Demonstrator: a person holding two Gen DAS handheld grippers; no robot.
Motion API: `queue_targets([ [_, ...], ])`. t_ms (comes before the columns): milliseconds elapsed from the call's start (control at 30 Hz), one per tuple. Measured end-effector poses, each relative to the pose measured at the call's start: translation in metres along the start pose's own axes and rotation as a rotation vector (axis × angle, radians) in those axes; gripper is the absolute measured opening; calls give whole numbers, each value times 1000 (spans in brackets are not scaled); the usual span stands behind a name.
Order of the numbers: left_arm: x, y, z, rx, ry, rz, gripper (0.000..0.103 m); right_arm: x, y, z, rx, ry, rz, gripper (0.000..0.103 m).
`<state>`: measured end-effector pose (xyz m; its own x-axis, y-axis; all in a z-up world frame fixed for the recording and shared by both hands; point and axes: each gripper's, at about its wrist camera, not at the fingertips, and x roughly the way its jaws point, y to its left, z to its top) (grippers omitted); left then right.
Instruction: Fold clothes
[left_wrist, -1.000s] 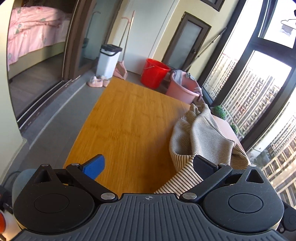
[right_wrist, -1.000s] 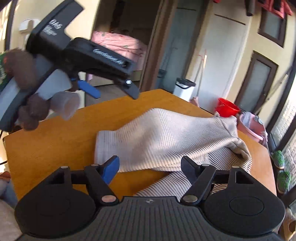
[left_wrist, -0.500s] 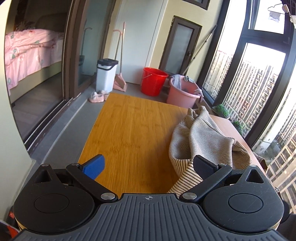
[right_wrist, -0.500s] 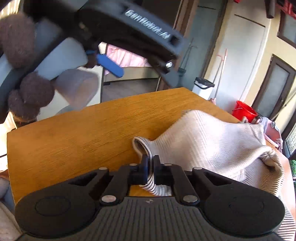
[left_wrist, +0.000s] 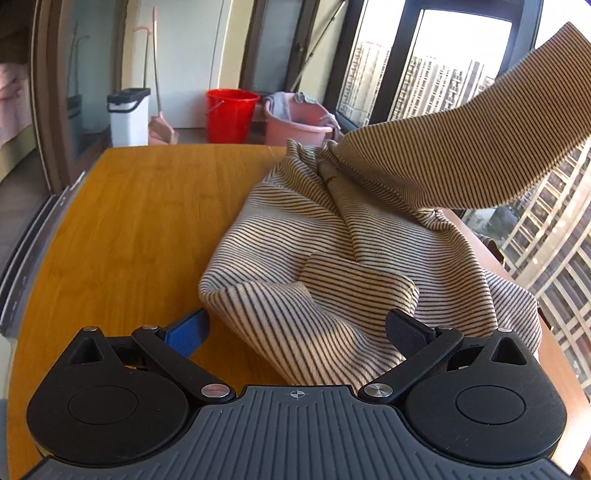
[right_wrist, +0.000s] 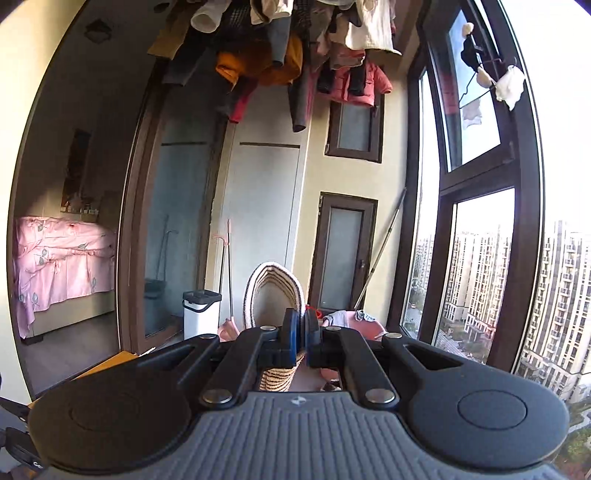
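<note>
A cream, dark-striped knit garment lies rumpled on the orange wooden surface. The right gripper pinches its raised cuff; the left gripper gapes wide above the cloth.

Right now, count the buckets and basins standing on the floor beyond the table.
2. A red bucket stands past the table's far edge; a pink basin holding cloths sits right beside it, toward the window. The striped garment may hide more.
</note>
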<state>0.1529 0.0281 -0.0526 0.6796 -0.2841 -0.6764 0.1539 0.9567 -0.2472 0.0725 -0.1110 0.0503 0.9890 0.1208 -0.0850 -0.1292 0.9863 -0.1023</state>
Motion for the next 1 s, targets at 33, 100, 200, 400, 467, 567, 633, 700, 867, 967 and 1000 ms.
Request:
queue_targets([
  [33,6,5,2,-38,15,-17,103,1,-4,-4,8,9,-4,3],
  [100,12,9,5,-66,18,-10,102,8,-8,-21,13,55,-5,3],
  [200,18,12,10,-82,14,27,82,35,-11,-50,17,153,-20,3],
  [400,18,11,13,-56,18,19,80,67,-19,-103,29,316,-74,4],
  [467,18,10,13,-39,21,21,80,70,-21,-109,30,329,-91,4],
  [567,17,10,13,-15,26,23,78,66,-15,-98,-12,275,-102,10],
  [633,17,13,15,1,25,27,77,62,-6,-78,-35,220,-83,28],
  [700,17,15,20,10,14,51,77,72,6,-59,-32,199,-16,53],
  [867,2,23,22,1,-18,59,85,155,71,-58,1,385,205,59],
  [967,-13,24,22,28,-43,34,93,217,115,-80,-25,511,189,59],
  [1000,-18,24,23,43,-56,28,94,235,126,-90,-54,542,165,59],
])
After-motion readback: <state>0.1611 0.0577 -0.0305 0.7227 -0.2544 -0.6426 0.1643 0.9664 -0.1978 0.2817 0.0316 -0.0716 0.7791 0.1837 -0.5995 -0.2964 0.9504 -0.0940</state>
